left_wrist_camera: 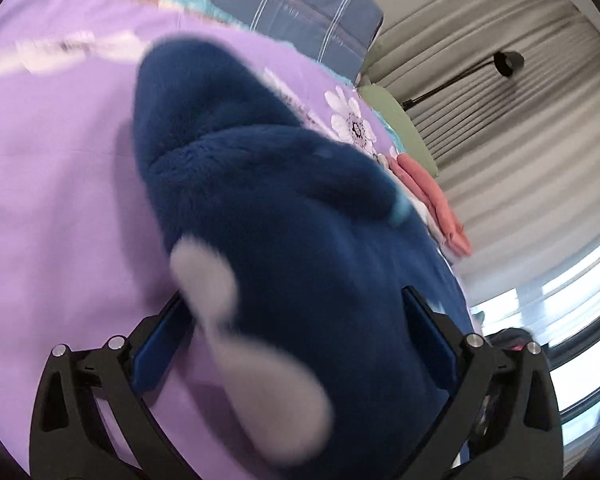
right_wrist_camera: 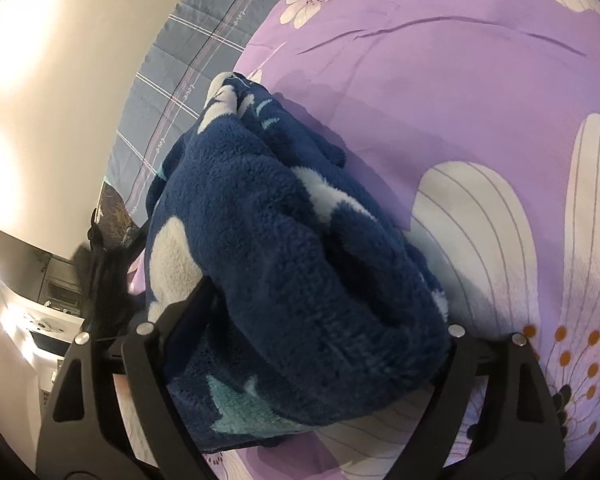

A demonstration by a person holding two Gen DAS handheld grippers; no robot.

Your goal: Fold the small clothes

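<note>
Both our grippers, left (left_wrist_camera: 292,344) and right (right_wrist_camera: 308,344), stand wide open, fingers flanking the fleece (right_wrist_camera: 284,248) without clear pinching. It lies bunched on the purple bedspread (right_wrist_camera: 440,80), its long axis running away from both grippers, navy with white and teal patches.

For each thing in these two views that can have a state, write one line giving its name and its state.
Blue fleece garment: bunched up, lying on the bedsheet.
Purple floral bedsheet: spread out, lightly creased.
Pink clothes: folded at the bed edge.
Left tongs: wide apart, garment between.
Right tongs: wide apart, garment between.
</note>
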